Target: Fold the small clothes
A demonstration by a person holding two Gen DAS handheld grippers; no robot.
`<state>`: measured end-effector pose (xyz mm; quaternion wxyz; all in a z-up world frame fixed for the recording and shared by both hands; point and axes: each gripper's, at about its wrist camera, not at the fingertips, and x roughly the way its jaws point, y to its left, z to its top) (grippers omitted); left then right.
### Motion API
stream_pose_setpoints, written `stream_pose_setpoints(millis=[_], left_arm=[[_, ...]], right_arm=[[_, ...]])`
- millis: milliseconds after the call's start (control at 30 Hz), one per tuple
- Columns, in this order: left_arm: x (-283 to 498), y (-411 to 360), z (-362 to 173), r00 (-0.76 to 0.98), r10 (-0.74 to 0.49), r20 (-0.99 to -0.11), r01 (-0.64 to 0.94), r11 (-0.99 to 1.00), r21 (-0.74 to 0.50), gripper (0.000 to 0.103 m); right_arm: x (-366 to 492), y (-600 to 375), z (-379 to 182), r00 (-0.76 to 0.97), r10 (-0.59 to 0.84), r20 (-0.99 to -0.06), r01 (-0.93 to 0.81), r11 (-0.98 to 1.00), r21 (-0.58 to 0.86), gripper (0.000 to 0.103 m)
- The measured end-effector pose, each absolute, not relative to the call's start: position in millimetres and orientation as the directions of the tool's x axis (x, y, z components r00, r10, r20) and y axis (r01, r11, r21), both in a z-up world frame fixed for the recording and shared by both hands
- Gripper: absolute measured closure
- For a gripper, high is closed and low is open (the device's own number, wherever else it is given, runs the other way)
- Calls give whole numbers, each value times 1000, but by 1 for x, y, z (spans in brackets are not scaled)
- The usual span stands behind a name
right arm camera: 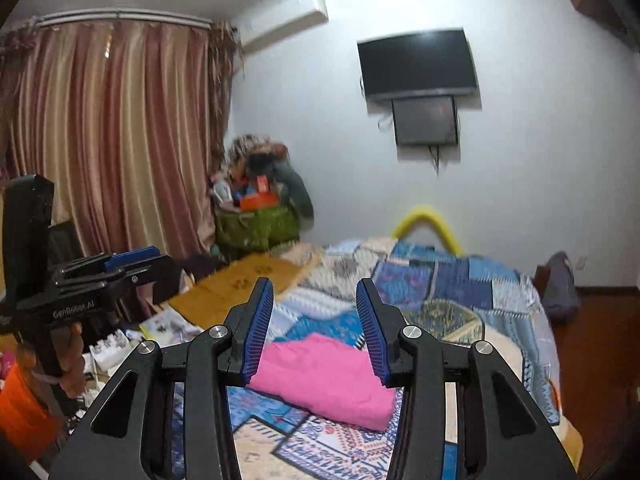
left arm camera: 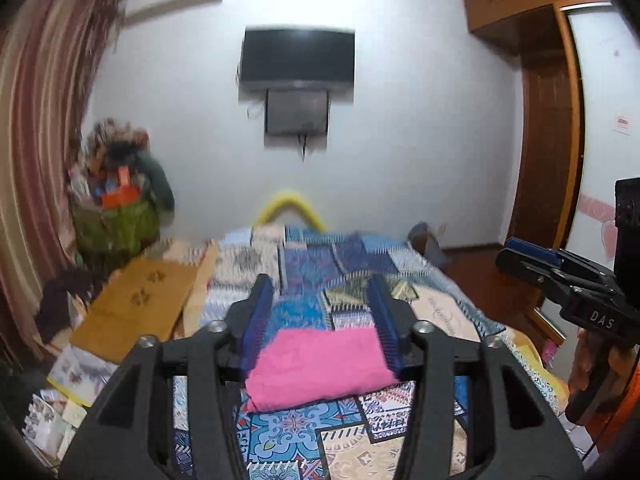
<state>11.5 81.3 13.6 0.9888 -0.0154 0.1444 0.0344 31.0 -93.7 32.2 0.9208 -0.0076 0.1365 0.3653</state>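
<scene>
From my left tongs (left arm camera: 322,320) I see both blue-padded jaws standing apart with nothing between them; the folded pink garment (left arm camera: 320,368) lies below on the patchwork bedspread (left arm camera: 304,268), low in the centre of the frame. Its side edges are cut off by the jaws, so I cannot make out its full outline or what kind of garment it is. At the right edge the right tongs (left arm camera: 520,254) show side-on and the pads overlap, so this view does not tell their gap.

The right wrist view settles it: the right tongs' jaws are moderately parted and empty, with the pink cloth lower centre, one corner hidden behind the right jaw. At the left edge the left tongs (right arm camera: 132,258) show side-on, and a hand (right arm camera: 74,364) grips the handle, partly cut off.

The far room is smeared by blur: a wall-mounted television (right arm camera: 418,64), striped curtains (right arm camera: 108,132) upper left, and a green bag (right arm camera: 256,226) stuffed with things I cannot identify.
</scene>
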Motion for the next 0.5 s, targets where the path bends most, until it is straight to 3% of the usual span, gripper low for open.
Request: stream_pose_setpoints(millis=[67, 200, 267, 333, 400, 500], left_arm=[[-8, 72, 17, 969, 74, -234, -77, 997, -2, 39], [-31, 60, 19, 977, 98, -190, -97, 995, 16, 29], [-39, 57, 17, 978, 121, -168, -119, 993, 20, 10], [-46, 56, 17, 980, 131, -152, -130, 991, 15, 2], [-50, 56, 15, 981, 126, -149, -126, 992, 8, 2], [-52, 56, 14, 980, 130, -153, -130, 991, 6, 0]], right_arm=[[16, -95, 36, 713, 664, -226, -668, 741, 69, 56], [-8, -97, 37, 757, 630, -173, -633, 773, 43, 25], [-14, -99, 35, 769, 619, -162, -621, 783, 44, 18], [-17, -99, 35, 777, 608, -162, -611, 791, 39, 12], [-17, -99, 34, 788, 595, -158, -598, 801, 34, 0], [-21, -100, 36, 800, 581, -148, -584, 811, 25, 0]])
